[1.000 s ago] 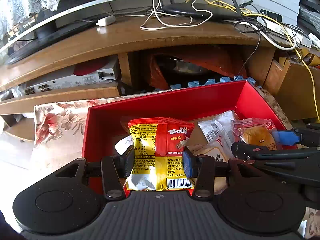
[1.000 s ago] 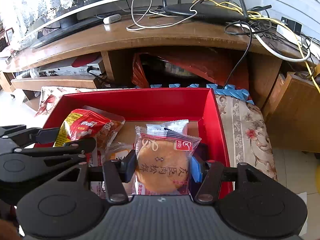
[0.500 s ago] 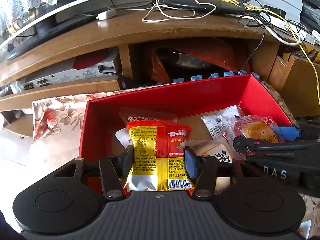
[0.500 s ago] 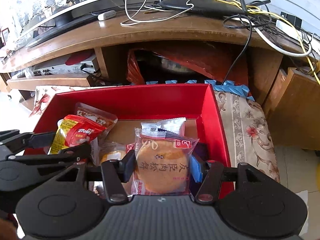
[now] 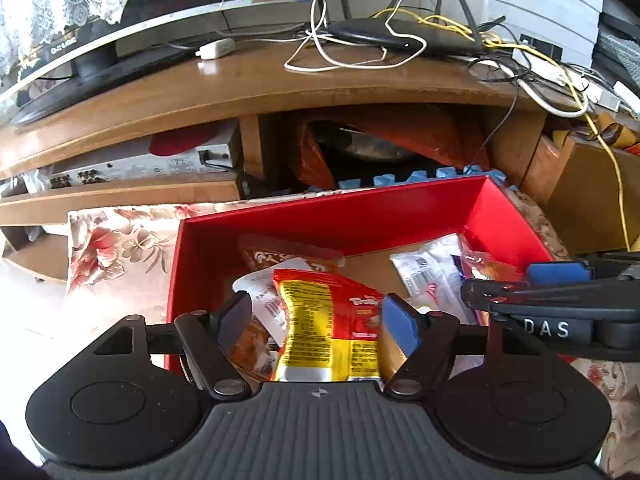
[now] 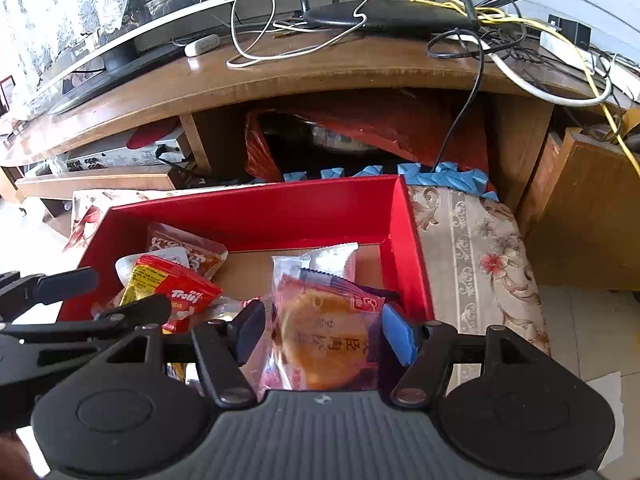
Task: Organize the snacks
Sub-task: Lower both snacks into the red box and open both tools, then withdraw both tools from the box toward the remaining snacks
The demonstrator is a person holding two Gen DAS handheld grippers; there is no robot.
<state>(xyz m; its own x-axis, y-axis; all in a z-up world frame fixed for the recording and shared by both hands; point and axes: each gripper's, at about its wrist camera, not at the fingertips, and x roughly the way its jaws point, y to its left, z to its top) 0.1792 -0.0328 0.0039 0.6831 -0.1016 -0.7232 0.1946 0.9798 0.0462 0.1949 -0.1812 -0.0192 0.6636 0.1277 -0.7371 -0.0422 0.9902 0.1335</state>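
A red box (image 5: pixel 360 216) on a floral cloth holds several snack packets. In the left wrist view my left gripper (image 5: pixel 316 322) stands open over the box's near left part, with the red and yellow Trolli packet (image 5: pixel 328 332) lying loose and tilted between its fingers. In the right wrist view my right gripper (image 6: pixel 324 330) stands open over the near right part, with the clear-wrapped round cake packet (image 6: pixel 324 344) lying between its fingers. The Trolli packet (image 6: pixel 172 292) and the red box (image 6: pixel 256 212) also show there. Each gripper appears at the edge of the other's view.
A wooden TV stand (image 5: pixel 280 92) with a router, cables and a TV base rises just behind the box. Its lower shelf holds a silver player (image 5: pixel 136 166) and a red bag (image 6: pixel 360 136). Blue foam pieces (image 6: pixel 444 176) lie behind the box. A wooden cabinet (image 6: pixel 592 208) stands right.
Both grippers opened and let go of their packets, which dropped into the red box. Both grippers also drew back a little from the TV stand.
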